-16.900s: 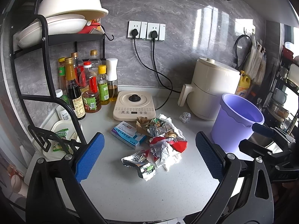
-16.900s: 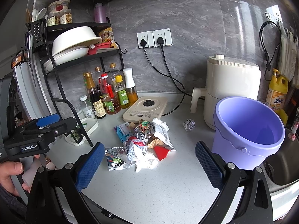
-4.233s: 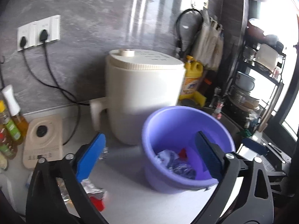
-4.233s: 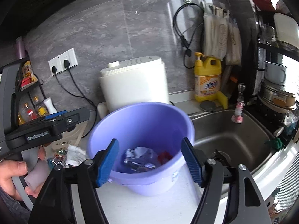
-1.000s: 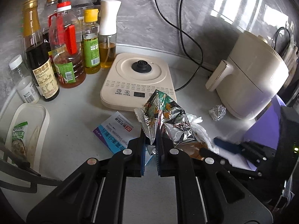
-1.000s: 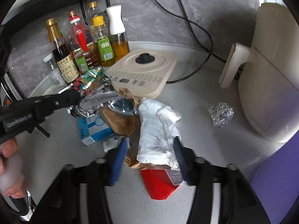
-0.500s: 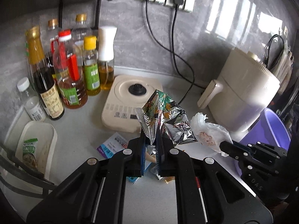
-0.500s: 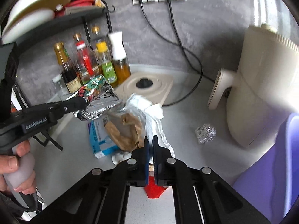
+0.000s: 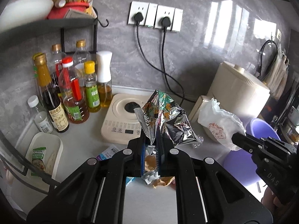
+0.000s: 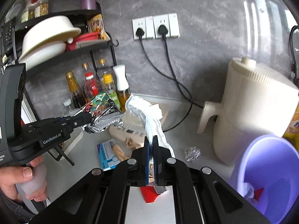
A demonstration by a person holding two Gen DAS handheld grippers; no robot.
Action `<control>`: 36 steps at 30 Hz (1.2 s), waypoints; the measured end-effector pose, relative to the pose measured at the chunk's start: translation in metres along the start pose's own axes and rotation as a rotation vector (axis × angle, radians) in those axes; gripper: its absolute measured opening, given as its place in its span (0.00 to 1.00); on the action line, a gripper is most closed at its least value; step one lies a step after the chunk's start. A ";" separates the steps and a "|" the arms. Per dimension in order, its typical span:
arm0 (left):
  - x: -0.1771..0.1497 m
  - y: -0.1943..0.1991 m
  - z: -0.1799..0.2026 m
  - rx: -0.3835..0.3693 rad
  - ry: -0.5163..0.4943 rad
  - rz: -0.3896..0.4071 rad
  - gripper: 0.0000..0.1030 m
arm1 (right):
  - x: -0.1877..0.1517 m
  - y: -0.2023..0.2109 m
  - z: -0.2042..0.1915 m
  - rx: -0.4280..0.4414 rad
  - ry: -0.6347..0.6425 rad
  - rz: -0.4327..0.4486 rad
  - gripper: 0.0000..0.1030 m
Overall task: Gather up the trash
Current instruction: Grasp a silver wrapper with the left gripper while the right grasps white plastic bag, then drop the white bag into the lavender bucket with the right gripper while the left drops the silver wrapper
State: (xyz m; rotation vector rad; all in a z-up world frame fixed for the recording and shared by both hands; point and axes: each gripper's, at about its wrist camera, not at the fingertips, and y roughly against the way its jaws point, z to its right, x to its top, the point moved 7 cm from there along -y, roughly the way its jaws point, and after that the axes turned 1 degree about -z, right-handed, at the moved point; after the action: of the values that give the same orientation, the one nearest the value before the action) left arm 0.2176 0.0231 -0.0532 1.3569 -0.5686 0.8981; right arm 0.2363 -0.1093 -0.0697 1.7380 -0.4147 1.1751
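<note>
Both claws lifting trash above the surface

The foil snack wrapper [image 9: 164,115] hangs pinched in the left claw [image 9: 151,145], the white crumpled bag [image 10: 147,115] clamped in the right claw [image 10: 151,145]; brown paper [image 10: 119,153], a blue box [image 10: 107,154] (partly hidden) and a foil ball [image 10: 193,154] lie below, the purple bucket [image 10: 269,175] cut off at right.

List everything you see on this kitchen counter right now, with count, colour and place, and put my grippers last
Foil snack wrapper: 1, silver-green, held aloft.
White paper bag: 1, held aloft.
Purple bucket: 1, right, trash inside.
Foil ball: 1, silver, near air fryer.
Air fryer: 1, cream, right.
Induction cooker: 1, cream, centre back.
Blue box: 1, on counter.
Red scrap: 1, on counter.
Condiment bottles: several, left.
Wall sockets: white, two plugs.
Left gripper: shut on wrapper.
Right gripper: shut on bag.
</note>
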 end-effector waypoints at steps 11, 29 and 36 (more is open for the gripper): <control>0.002 0.013 0.035 -0.034 -0.026 0.036 0.09 | 0.001 0.041 0.024 -0.042 -0.021 0.064 0.04; 0.009 0.001 0.138 -0.229 -0.126 0.038 0.09 | -0.017 0.101 0.113 -0.257 -0.134 0.098 0.04; 0.009 -0.007 0.175 -0.301 -0.173 0.024 0.09 | -0.031 0.112 0.149 -0.346 -0.196 0.075 0.08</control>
State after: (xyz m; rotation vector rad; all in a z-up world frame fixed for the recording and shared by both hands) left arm 0.2536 -0.1455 -0.0222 1.1612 -0.8203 0.6859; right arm 0.2201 -0.2962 -0.0487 1.5469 -0.7610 0.9228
